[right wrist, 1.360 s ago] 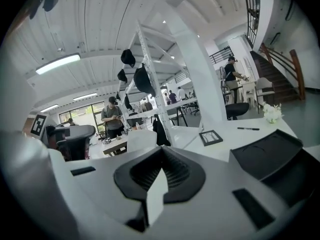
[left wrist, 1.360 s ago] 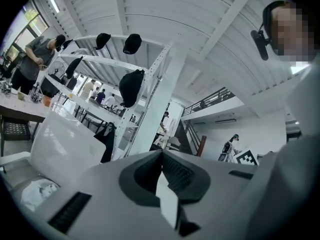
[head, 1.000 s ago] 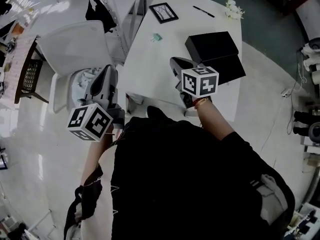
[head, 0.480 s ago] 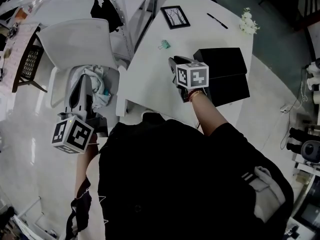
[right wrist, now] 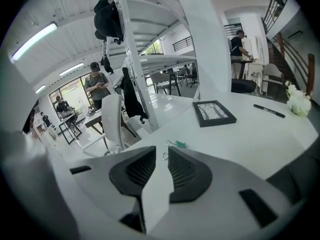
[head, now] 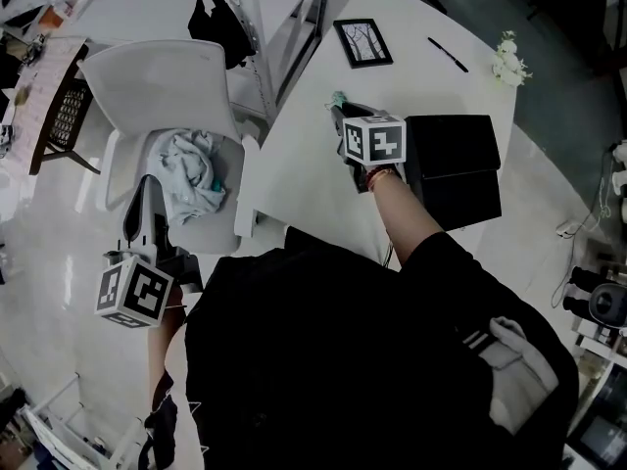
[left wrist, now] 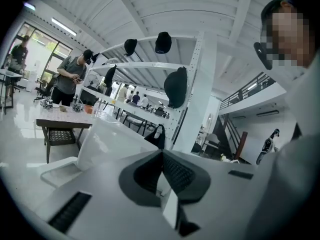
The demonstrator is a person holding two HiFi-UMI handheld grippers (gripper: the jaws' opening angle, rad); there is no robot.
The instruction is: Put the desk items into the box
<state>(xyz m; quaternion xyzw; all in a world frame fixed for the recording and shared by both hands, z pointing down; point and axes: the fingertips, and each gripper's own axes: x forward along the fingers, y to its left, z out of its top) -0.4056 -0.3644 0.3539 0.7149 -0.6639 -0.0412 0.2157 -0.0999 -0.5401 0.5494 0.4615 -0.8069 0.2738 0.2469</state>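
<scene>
Approach: small teal binder clip (right wrist: 178, 144) lies on white table (right wrist: 250, 134) just beyond our right gripper (right wrist: 161, 153), jaws slightly parted, empty. We should straddle it squarely before closing; left gripper (left wrist: 161, 156) idles, jaws together.

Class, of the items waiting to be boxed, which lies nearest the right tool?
The small teal clip, just ahead of the right tool; the frame, pen and flowers lie farther off.

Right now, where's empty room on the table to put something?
The bare table between the green clip and the near edge is free; so is the gap between picture frame and pen. Crowded by the black box.
</scene>
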